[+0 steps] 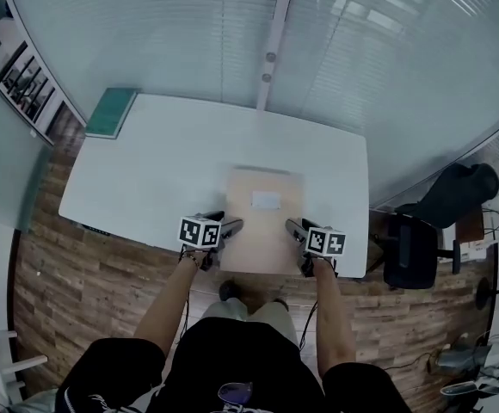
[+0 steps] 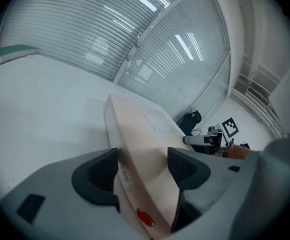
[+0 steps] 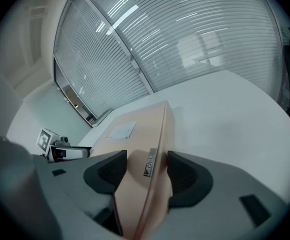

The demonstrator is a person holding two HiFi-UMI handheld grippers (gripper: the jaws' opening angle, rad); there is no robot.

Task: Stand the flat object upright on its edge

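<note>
A flat tan cardboard box (image 1: 262, 222) with a white label lies flat on the white table (image 1: 146, 170), its near end at the table's front edge. My left gripper (image 1: 231, 227) is at the box's near left edge and my right gripper (image 1: 294, 229) at its near right edge. In the left gripper view the box (image 2: 140, 134) runs between the spread jaws of the left gripper (image 2: 142, 169), and a red sticker shows on its side. In the right gripper view the box (image 3: 140, 129) edge sits between the wide jaws of the right gripper (image 3: 146, 169). Neither pair of pads visibly presses on it.
A green pad (image 1: 112, 112) lies on the table's far left corner. A glass wall with blinds stands behind the table. A black office chair (image 1: 413, 248) and a dark bag (image 1: 456, 192) are on the wooden floor to the right.
</note>
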